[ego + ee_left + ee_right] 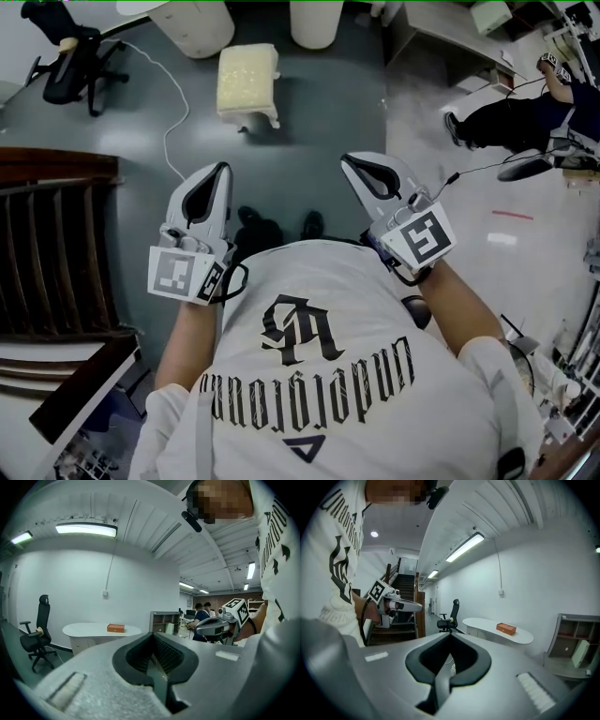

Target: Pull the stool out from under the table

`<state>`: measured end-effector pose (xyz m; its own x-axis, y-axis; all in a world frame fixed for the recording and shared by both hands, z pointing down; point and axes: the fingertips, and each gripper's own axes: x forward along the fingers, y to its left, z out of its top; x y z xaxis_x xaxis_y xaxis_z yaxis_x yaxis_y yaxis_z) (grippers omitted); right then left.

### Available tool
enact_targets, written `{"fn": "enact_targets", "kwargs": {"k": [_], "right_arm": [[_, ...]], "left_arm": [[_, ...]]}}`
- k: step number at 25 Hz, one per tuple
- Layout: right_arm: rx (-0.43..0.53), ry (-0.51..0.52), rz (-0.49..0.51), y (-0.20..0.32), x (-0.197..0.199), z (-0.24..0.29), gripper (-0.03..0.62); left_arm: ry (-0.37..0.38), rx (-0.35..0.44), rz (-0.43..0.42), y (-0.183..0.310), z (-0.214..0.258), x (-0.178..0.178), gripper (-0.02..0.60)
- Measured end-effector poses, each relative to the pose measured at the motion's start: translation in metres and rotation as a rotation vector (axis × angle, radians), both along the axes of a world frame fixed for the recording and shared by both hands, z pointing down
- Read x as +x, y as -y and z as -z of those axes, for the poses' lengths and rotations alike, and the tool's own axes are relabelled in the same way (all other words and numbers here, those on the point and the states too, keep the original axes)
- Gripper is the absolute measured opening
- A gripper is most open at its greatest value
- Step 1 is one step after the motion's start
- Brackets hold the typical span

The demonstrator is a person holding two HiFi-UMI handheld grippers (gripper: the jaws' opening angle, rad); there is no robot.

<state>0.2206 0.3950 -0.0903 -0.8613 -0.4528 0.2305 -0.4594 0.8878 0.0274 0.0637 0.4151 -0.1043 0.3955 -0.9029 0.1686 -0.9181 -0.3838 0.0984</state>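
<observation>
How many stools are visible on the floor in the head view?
1. The cream stool stands on the grey floor near the top of the view, right of the black office chair. Others may be hidden beyond the frame.

Bare grey floor lay open at frame centre up to the stool; a wooden stair railing blocked the left, an office chair the upper left.

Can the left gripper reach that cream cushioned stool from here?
Probably not: the left gripper, shut, is held by the person's torso; the cream-cushioned white stool stands farther ahead. Bare grey floor between leaves the way free.
</observation>
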Motion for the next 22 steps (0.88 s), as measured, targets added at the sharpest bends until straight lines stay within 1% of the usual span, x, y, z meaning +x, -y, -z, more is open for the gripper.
{"fn": "enact_targets", "kwargs": {"k": [6,12,14,22], "right_arm": [[-0.024,0.021,0.016,-0.012,0.006,-0.002,0.002],[-0.032,0.034,0.031,-0.028,0.002,-0.005,0.002],[-0.033,0.034,0.034,-0.030,0.005,-0.006,0.002],[-0.033,0.034,0.042,-0.039,0.004,-0.001,0.002]], "left_arm": [[0.001,-0.003,0.014,-0.009,0.001,0.016,0.006],[-0.003,0.004,0.014,-0.021,-0.004,0.023,0.006],[0.009,0.011,0.016,-0.024,-0.003,0.027,0.006],[0.011,0.019,0.016,-0.031,0.002,0.029,0.006]]}}
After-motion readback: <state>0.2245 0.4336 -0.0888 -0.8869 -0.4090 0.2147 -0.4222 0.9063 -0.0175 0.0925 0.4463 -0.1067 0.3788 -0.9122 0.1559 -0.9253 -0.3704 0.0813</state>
